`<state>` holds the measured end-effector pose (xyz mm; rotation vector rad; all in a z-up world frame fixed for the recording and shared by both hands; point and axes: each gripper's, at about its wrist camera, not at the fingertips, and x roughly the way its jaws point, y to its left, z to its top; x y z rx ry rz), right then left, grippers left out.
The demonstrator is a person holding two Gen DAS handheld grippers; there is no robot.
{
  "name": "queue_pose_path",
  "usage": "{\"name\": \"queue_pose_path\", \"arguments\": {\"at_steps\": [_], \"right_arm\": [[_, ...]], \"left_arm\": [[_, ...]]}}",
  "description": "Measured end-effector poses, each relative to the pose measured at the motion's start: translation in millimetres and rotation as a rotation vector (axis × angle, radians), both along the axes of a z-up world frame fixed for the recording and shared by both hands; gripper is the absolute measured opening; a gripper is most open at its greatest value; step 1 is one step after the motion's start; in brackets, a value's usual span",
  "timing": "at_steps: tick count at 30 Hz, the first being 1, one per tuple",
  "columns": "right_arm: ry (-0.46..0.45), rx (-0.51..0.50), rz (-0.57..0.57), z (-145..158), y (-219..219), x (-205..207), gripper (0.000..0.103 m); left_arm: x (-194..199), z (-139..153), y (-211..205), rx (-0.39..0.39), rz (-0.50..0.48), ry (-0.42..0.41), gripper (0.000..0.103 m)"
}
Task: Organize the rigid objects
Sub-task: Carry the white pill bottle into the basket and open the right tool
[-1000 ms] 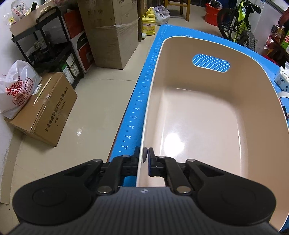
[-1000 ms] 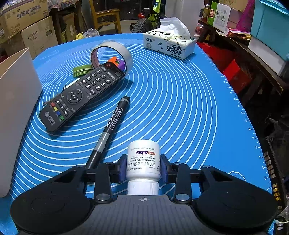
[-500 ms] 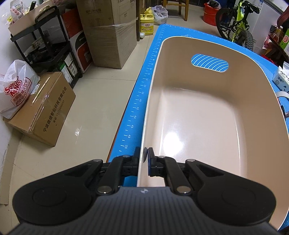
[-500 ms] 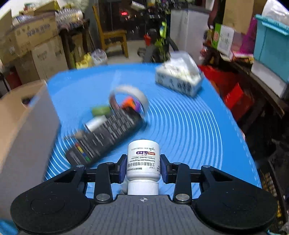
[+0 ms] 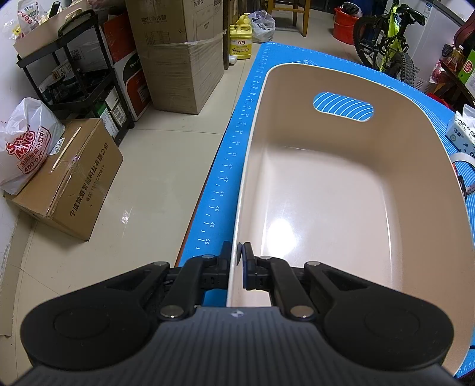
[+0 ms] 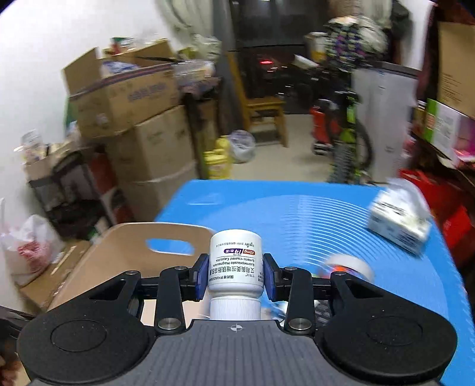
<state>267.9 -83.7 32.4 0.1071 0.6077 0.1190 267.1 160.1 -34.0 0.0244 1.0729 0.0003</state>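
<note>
Floor: pale glossy tiles (image 5: 166, 166) that caught a light glare near the sealed carton.
Wall: plain white (image 6: 59, 44), behind the stacked cardboard boxes (image 5: 178, 59).
Landmark: the stacked cardboard boxes stood against the wall, wrapped in clear film.
Left of the boxes: a black metal rack (image 5: 80, 68) loaded with clutter.
In front of the rack: a sealed carton (image 5: 74, 178) on the floor, a white plastic bag (image 5: 26, 145) leaning on it.
Right of the boxes: a yellow jug (image 5: 241, 41), then a wooden chair (image 5: 292, 12).
Further right: a red bucket (image 5: 346, 20) and a green bicycle (image 5: 386, 44).
Light: dim indoor lighting; the right wrist view was blurred.
</note>
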Motion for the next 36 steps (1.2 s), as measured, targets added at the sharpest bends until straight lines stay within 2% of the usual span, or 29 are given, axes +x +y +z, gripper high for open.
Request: {"name": "queue_pose_path", "arguments": {"at_steps": [6, 13, 21, 25, 27, 34, 36], "right_arm": [[0.035, -0.028, 0.103, -5, 46, 15, 0.045], [0.124, -0.107, 0.209, -32, 89, 20, 0.045], [0.314, -0.190, 0.269, -64, 112, 32, 0.045], [0.348, -0.235, 0.293, -67, 119, 32, 0.044], [0.356, -0.221, 0.290, -67, 119, 32, 0.050], [0.298, -0.169, 0.286, -56, 107, 27, 0.055], [0.251, -0.138, 0.260, -48, 98, 24, 0.074]], "left_arm": [[0, 0, 2, -0.002, -0.002, 0.000, 0.008], [0, 0, 1, 0.000, -0.002, -0.001, 0.008], [0, -1, 1, 0.001, -0.003, -0.001, 0.008], [0, -1, 1, 0.002, -0.003, 0.000, 0.008], [1, -1, 2, 0.001, -0.003, 0.000, 0.008], [0, -1, 1, 0.002, -0.004, 0.000, 0.008], [0, -1, 1, 0.002, -0.004, 0.000, 0.008]]}}
